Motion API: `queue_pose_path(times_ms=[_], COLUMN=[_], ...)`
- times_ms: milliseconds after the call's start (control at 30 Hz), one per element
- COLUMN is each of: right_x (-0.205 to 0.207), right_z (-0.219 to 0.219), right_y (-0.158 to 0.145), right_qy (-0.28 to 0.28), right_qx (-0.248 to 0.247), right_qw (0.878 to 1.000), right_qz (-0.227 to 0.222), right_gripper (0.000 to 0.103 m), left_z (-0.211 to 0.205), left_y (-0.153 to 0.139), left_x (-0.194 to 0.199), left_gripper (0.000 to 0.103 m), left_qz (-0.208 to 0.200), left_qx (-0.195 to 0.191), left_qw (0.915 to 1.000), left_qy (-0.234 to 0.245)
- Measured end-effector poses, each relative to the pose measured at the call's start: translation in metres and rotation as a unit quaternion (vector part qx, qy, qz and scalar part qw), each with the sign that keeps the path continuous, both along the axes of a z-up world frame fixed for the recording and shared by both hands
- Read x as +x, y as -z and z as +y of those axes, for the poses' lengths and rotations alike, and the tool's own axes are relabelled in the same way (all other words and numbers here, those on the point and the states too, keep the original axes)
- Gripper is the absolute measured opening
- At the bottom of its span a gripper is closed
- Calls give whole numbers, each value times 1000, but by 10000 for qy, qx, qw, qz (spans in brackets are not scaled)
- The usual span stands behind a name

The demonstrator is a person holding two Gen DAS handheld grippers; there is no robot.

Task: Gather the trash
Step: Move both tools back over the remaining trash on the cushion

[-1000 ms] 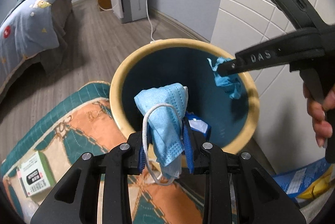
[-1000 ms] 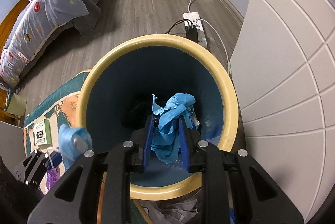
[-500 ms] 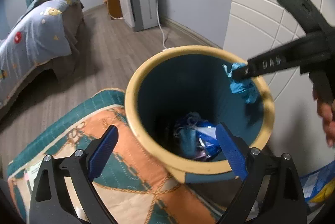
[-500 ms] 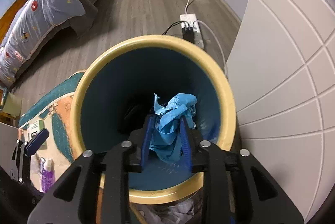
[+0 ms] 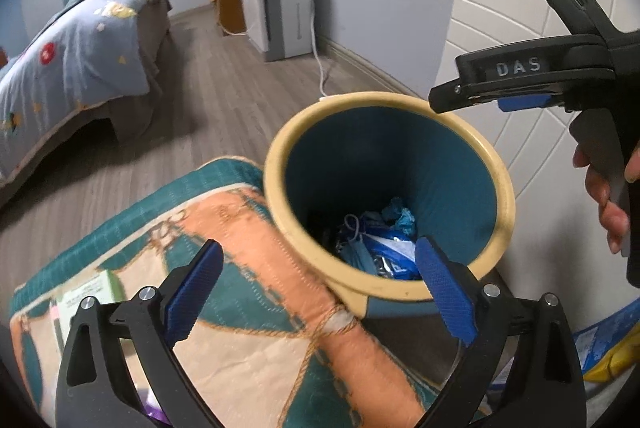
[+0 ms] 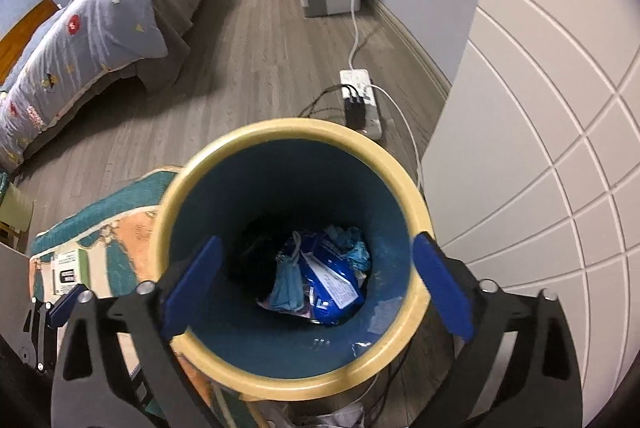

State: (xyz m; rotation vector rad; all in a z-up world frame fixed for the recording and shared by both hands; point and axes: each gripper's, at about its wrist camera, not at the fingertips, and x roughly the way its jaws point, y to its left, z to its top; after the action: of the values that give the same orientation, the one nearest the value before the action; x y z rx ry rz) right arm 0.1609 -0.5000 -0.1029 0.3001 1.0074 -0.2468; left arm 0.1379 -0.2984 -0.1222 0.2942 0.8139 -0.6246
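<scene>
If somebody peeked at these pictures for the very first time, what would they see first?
Probably the big trash bin, yellow-rimmed and teal inside, in the middle of both views beside a patterned quilt. At its bottom lie a blue face mask, a blue wrapper and a crumpled blue glove. The left gripper and right gripper are over it, wide open.
</scene>
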Motion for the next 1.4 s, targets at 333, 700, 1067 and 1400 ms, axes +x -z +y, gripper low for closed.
queue_pose_path(times_ms=[333,700,1067,1400], right_x=[12,4,-8,-8], right_z=[80,143,213,281], right_y=[-30,-49,-41,6], right_qy=[-871,-1347,-1429,-1732], right_qx=[-185,-168,-248,-219], right_qw=[9959,9906,9894,9836], right_qz=[-148,-158,-5,455], right_gripper=[97,97,97,97], left_z=[89,227,292,318], left_y=[-61,-98,-82,-78], left_x=[-6,-36,-31,-25], left_gripper=[97,98,98,98], left_qz=[-214,-398,-113,-66], left_qx=[95,304,113,90], left_qw=[9979,9831,9708,9689], left_qy=[-611,-1762,-2395,-2471])
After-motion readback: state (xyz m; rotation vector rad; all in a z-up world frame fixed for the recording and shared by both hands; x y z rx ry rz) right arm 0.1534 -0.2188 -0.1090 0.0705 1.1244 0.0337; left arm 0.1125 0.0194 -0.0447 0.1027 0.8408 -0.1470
